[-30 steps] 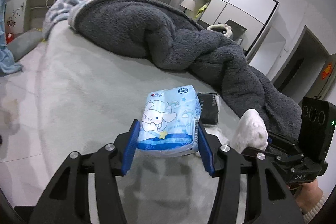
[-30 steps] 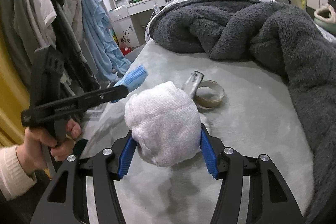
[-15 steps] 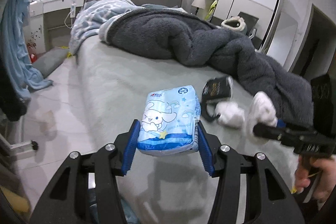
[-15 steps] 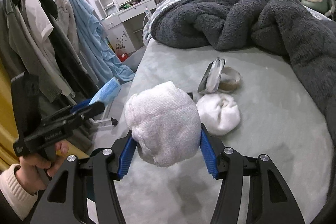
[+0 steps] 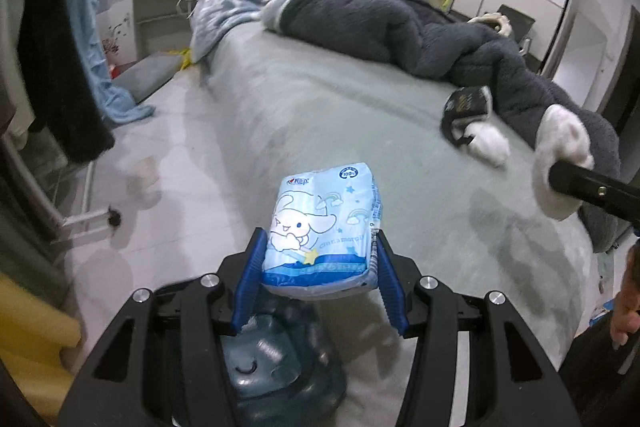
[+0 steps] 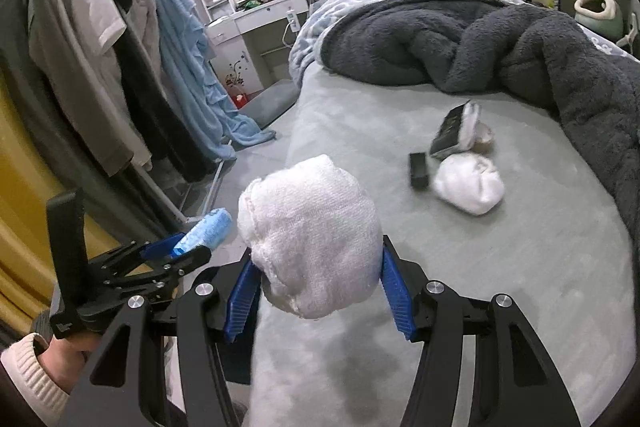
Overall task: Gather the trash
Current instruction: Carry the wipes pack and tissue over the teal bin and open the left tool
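Taking the bed [image 5: 304,115] as my landmark and working left to right: my left gripper [image 5: 320,267] hangs off the bed's left edge, out over the floor, its blue pads pinching a pale blue tissue pack [image 5: 326,227] printed with a cartoon dog, the pack sitting squarely between the fingers with most of it jutting forward past the tips. Directly beneath that grip, beside the bed, I see the top of a dark bluish bin [image 5: 272,359], so I judge this piece is close to its drop. My right gripper [image 6: 316,283] is above the near end of the bed, its pads squeezed on a white crumpled wad [image 6: 310,235] that bulges up and out over the fingertips. So two pieces are in hand and, as far as I can tell, neither is binned yet. Further right on the bed, well ahead of both grippers and just short of the dark fleece blanket [image 6: 500,43], more remains: another white wad [image 6: 468,185], a small black block [image 6: 418,165] just beside it, and a dark wrapper [image 6: 456,127] propped against what looks like a roll of tape, though that part is too blurred to be sure.
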### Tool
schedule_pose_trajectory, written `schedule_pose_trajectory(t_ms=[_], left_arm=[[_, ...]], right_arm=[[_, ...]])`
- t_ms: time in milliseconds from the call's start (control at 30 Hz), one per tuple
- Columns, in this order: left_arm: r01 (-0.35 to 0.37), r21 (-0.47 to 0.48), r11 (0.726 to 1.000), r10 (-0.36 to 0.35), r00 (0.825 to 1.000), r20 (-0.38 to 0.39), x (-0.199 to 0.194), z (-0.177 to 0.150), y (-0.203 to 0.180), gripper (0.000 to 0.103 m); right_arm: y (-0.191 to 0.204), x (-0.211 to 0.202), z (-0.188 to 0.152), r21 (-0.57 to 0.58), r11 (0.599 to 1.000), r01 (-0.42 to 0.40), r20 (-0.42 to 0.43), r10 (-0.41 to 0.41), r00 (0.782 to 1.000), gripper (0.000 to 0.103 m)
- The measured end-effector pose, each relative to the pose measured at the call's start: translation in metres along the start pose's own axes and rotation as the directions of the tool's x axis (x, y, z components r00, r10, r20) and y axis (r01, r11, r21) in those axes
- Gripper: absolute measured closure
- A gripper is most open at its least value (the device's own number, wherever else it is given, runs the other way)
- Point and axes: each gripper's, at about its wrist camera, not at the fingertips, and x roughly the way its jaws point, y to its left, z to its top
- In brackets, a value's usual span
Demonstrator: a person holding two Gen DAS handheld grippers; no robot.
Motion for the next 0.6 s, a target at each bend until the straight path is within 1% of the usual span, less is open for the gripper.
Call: schedule_pose_trajectory(t_ms=[200,400,500,533,600], left_arm=[[-0.046,-0.018,0.999,0.044,0.996,-0.078,0.002,-0.022,0.018,0.048],[-0.077,-0.042,0.996,0.069,0.983,-0.167,0.008,-0.039,0.040,0.048],[-0.091,-0.046,0.995,0.078,0.971,-0.227,0.015,-0.048,0.051,0.048],[-0.094,-0.047,0.994,0.079,0.963,-0.256,0.019,-0.053,0.055,0.048],[-0.096,-0.045,0.994,0.079,0.954,-0.290,0.024,-0.060,0.061,0.048]], right_arm=[[0.038,0.008,-0.011,-0.047,0.999,-0.022,-0.032,0.020,0.999,0.045],[0.063,0.019,-0.014,-0.078,0.996,-0.043,-0.058,0.039,0.998,0.045],[0.076,0.030,-0.015,-0.098,0.994,-0.054,-0.077,0.046,0.996,0.045],[0.079,0.033,-0.015,-0.103,0.993,-0.057,-0.083,0.049,0.995,0.045],[0.084,0.042,-0.018,-0.114,0.991,-0.064,-0.102,0.052,0.993,0.045]])
